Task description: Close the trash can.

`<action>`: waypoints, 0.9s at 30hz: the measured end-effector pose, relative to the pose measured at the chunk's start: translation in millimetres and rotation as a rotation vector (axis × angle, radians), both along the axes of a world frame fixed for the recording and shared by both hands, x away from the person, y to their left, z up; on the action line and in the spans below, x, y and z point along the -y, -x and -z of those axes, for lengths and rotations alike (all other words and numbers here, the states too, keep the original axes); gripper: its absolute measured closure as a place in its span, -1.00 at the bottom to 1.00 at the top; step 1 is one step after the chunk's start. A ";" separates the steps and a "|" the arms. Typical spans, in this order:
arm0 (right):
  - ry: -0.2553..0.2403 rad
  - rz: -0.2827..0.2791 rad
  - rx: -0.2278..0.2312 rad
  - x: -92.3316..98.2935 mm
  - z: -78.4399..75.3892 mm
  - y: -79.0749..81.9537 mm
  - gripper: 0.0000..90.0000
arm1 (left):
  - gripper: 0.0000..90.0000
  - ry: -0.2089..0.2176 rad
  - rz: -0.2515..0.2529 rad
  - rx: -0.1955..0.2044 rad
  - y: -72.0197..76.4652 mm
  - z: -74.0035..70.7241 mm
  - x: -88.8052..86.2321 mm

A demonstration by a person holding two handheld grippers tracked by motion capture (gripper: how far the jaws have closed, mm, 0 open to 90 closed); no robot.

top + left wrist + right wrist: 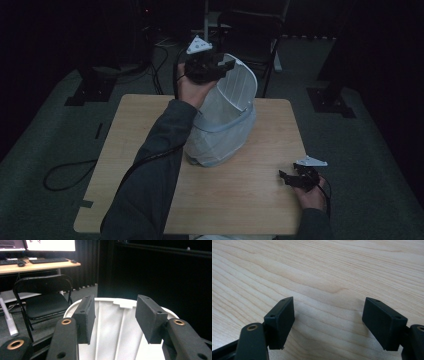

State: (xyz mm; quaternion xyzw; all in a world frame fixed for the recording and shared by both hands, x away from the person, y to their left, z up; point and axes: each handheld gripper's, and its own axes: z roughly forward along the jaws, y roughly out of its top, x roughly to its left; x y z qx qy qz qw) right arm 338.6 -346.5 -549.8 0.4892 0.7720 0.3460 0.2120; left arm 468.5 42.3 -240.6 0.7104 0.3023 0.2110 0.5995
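The white basket [222,125] stands mid-table [250,205], toward 12 o'clock, and the left gripper [226,64] hovers at its far rim, released, probably to seize it, while the right gripper [285,177] idles at 4 o'clock, also released and empty.

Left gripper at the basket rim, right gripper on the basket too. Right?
No. The right gripper is off the basket, down at the table near its right edge, as the high view shows. The left gripper is at the rim.
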 end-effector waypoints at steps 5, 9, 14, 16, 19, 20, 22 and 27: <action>0.000 0.000 0.000 0.0 0.0 0.0 -0.44 | 0.19 -0.008 -0.014 -0.002 -3.9 2.0 10.9; 0.001 0.000 0.001 0.0 0.0 0.0 -0.44 | 0.33 -0.012 -0.012 -0.005 -6.8 2.6 18.6; 0.000 0.000 0.000 0.0 0.0 0.0 -0.44 | 0.38 0.004 0.004 0.005 -6.1 -1.6 27.4; 0.000 0.000 0.000 -0.1 0.0 0.0 -0.44 | 0.37 0.002 0.005 0.004 -6.4 -2.6 29.0; 0.001 0.000 0.000 0.0 0.0 0.0 -0.44 | 0.37 -0.010 0.006 0.018 -5.8 -8.6 37.4; 0.001 0.000 0.000 0.0 0.0 0.0 -0.44 | 0.37 -0.015 0.006 0.019 -5.7 -9.1 39.3; 0.000 0.000 0.000 -0.1 0.0 0.1 -0.44 | 0.37 -0.033 0.003 0.022 -6.3 -8.9 42.8; 0.001 0.000 0.000 -0.1 0.0 0.1 -0.44 | 0.35 -0.053 -0.009 0.022 -8.1 -4.9 46.7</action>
